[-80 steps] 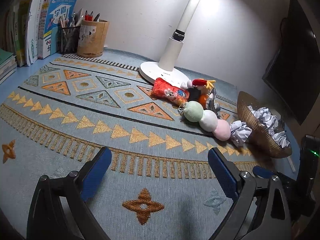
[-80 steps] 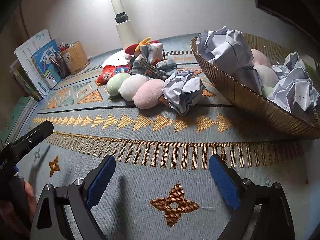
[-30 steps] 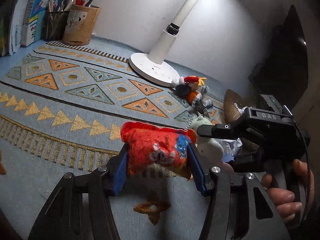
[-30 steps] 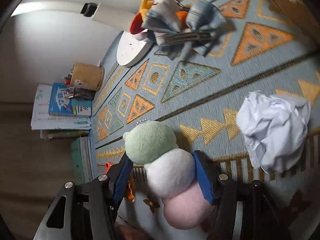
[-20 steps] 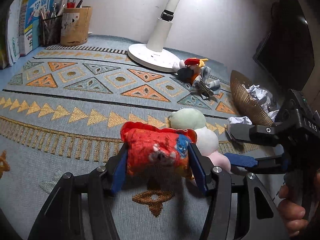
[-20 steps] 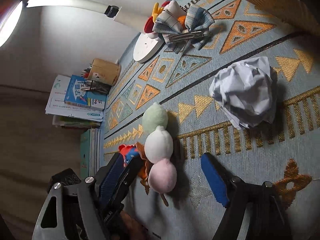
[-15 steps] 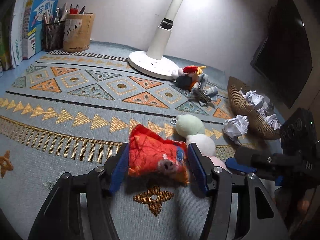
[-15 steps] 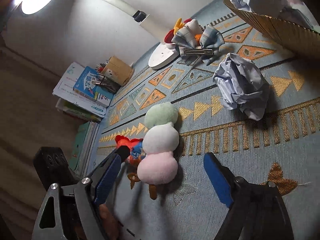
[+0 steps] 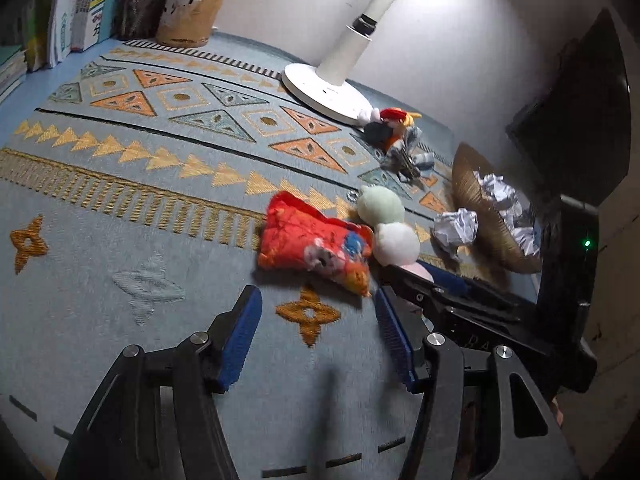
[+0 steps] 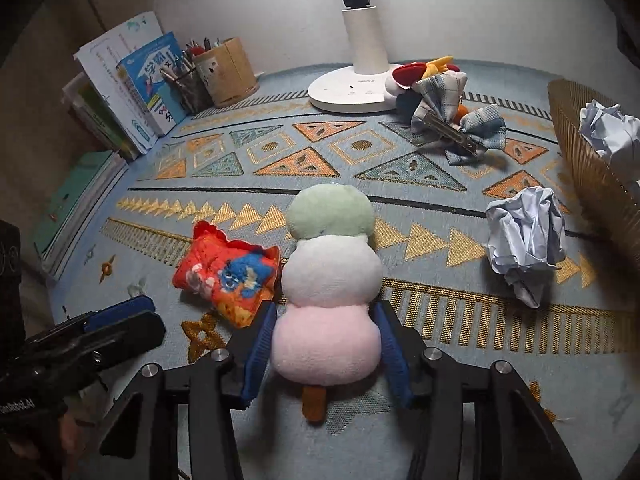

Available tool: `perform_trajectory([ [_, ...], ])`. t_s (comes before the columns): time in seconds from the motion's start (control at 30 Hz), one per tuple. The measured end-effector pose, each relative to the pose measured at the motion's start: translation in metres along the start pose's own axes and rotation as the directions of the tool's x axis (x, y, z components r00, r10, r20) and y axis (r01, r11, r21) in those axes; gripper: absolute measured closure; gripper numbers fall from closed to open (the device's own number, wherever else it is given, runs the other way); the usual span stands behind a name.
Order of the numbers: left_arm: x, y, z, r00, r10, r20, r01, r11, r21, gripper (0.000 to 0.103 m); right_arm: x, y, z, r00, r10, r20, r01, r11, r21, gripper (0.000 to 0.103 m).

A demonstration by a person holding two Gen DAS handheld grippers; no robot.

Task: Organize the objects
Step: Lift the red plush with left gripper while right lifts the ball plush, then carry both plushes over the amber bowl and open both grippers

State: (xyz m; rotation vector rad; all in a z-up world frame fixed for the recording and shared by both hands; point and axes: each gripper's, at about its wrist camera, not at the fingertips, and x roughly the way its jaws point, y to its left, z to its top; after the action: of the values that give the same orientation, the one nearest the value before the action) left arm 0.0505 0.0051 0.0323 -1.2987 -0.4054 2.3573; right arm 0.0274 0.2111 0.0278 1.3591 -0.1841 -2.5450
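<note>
A red plush pouch (image 9: pixel 314 246) lies on the patterned mat, just beyond my left gripper (image 9: pixel 318 338), which is open and empty. It also shows in the right wrist view (image 10: pixel 228 274). A three-ball plush dango, green, white and pink, (image 10: pixel 330 276) lies beside the pouch. My right gripper (image 10: pixel 326 354) has its pads on both sides of the pink ball, with the brown stick end poking out below. The dango's green and white balls show in the left wrist view (image 9: pixel 386 220).
A crumpled paper ball (image 10: pixel 526 246) lies right of the dango. A woven gold basket (image 10: pixel 592 168) holds more paper. A plaid bow clip (image 10: pixel 456 120) and a small toy sit by the white lamp base (image 10: pixel 348 90). Pen holders (image 10: pixel 224 72) and books (image 10: pixel 120 84) stand back left.
My left gripper let go of the red pouch on the mat and drew back, open. My right gripper swung round behind the dango and closed in around its pink ball.
</note>
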Motion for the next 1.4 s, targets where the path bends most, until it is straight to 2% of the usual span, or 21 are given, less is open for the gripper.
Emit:
perform_trajectory([
  [0.07,0.016,-0.012,0.004,1.000,-0.019,-0.012,0.019,1.000,-0.015,0.047,-0.008,-0.017,-0.001,1.000,-0.024,0.015,0.023,0.999,0.024,0.055],
  [0.17,0.034,-0.010,0.019,0.999,0.049,0.006,-0.049,0.997,-0.067,0.047,-0.014,-0.030,-0.012,0.996,0.060,0.067,-0.060,0.998,-0.005,0.055],
  [0.23,0.038,-0.007,0.029,0.999,0.043,0.007,-0.042,0.997,-0.059,0.046,-0.015,-0.028,-0.012,0.996,0.055,0.075,-0.055,0.998,-0.010,0.054],
  [0.33,0.049,-0.010,0.052,1.000,0.029,-0.010,-0.028,0.996,0.089,0.046,-0.013,-0.020,-0.011,0.997,0.014,0.076,-0.011,0.999,-0.033,0.054],
  [0.4,0.061,-0.015,0.068,0.992,0.119,-0.034,-0.109,0.970,0.219,0.046,-0.014,-0.017,-0.012,0.997,0.002,0.079,0.001,0.999,-0.045,0.053],
  [0.43,0.065,-0.016,0.073,0.986,0.155,-0.067,-0.134,0.960,0.247,0.046,-0.015,-0.018,-0.012,0.997,0.007,0.081,-0.004,0.999,-0.039,0.053],
  [0.5,0.059,-0.020,0.071,0.990,0.104,-0.094,-0.077,0.964,0.256,0.046,-0.016,-0.023,-0.013,0.996,0.028,0.084,-0.026,1.000,-0.015,0.052],
  [0.57,0.047,-0.025,0.056,0.996,0.048,-0.071,-0.028,0.963,0.266,0.043,-0.017,-0.026,-0.013,0.994,0.061,0.086,-0.061,0.998,0.004,0.046],
  [0.6,0.046,-0.027,0.048,0.997,0.046,-0.060,-0.028,0.964,0.266,0.033,-0.018,-0.026,-0.013,0.994,0.077,0.083,-0.078,0.997,0.006,0.043],
  [0.7,0.051,-0.036,0.032,0.996,0.091,-0.025,-0.081,0.956,0.281,0.031,-0.017,-0.018,-0.014,0.996,0.045,0.076,-0.043,0.999,-0.024,0.041],
  [0.77,0.058,-0.045,0.029,0.987,0.159,0.029,-0.160,0.940,0.302,0.036,-0.015,-0.010,-0.015,0.997,0.003,0.075,0.001,0.998,-0.056,0.041],
  [0.83,0.061,-0.048,0.028,0.975,0.211,0.068,-0.222,0.925,0.309,0.049,-0.013,-0.006,-0.016,0.997,-0.028,0.073,0.034,0.996,-0.078,0.041],
  [0.9,0.059,-0.046,0.028,0.970,0.228,0.085,-0.243,0.920,0.308,0.061,-0.013,-0.005,-0.016,0.996,-0.036,0.076,0.043,0.995,-0.085,0.042],
  [0.93,0.056,-0.042,0.030,0.972,0.216,0.089,-0.233,0.928,0.292,0.069,-0.014,-0.005,-0.017,0.996,-0.029,0.082,0.036,0.996,-0.086,0.054],
  [0.97,0.053,-0.036,0.031,0.977,0.191,0.092,-0.209,0.941,0.264,0.070,-0.015,-0.004,-0.018,0.996,-0.014,0.088,0.023,0.995,-0.096,0.055],
  [1.03,0.037,-0.023,0.032,0.988,0.078,0.129,-0.105,0.970,0.217,0.075,-0.023,0.004,-0.021,0.992,0.005,0.124,0.013,0.990,-0.144,0.056],
  [1.07,0.025,-0.018,0.032,0.984,0.024,0.176,-0.060,0.977,0.203,0.075,-0.027,0.009,-0.024,0.989,-0.001,0.148,0.026,0.986,-0.165,0.056],
  [1.1,0.018,-0.014,0.030,0.977,0.012,0.212,-0.052,0.981,0.185,0.075,-0.030,0.012,-0.026,0.986,0.000,0.165,0.030,0.984,-0.175,0.056],
  [1.17,0.019,-0.010,0.032,0.976,0.031,0.214,-0.065,0.986,0.151,0.075,-0.039,0.010,-0.028,0.981,0.028,0.192,0.005,0.986,-0.166,0.056],
  [1.27,0.021,-0.024,0.032,0.980,0.038,0.194,-0.076,0.978,0.194,0.075,-0.058,-0.004,-0.032,0.969,0.109,0.223,-0.087,0.991,-0.106,0.056],
  [1.4,0.012,-0.060,0.031,0.981,-0.032,0.192,-0.018,0.966,0.257,0.077,-0.102,-0.032,-0.038,0.945,0.137,0.298,-0.138,0.990,-0.016,0.056],
])
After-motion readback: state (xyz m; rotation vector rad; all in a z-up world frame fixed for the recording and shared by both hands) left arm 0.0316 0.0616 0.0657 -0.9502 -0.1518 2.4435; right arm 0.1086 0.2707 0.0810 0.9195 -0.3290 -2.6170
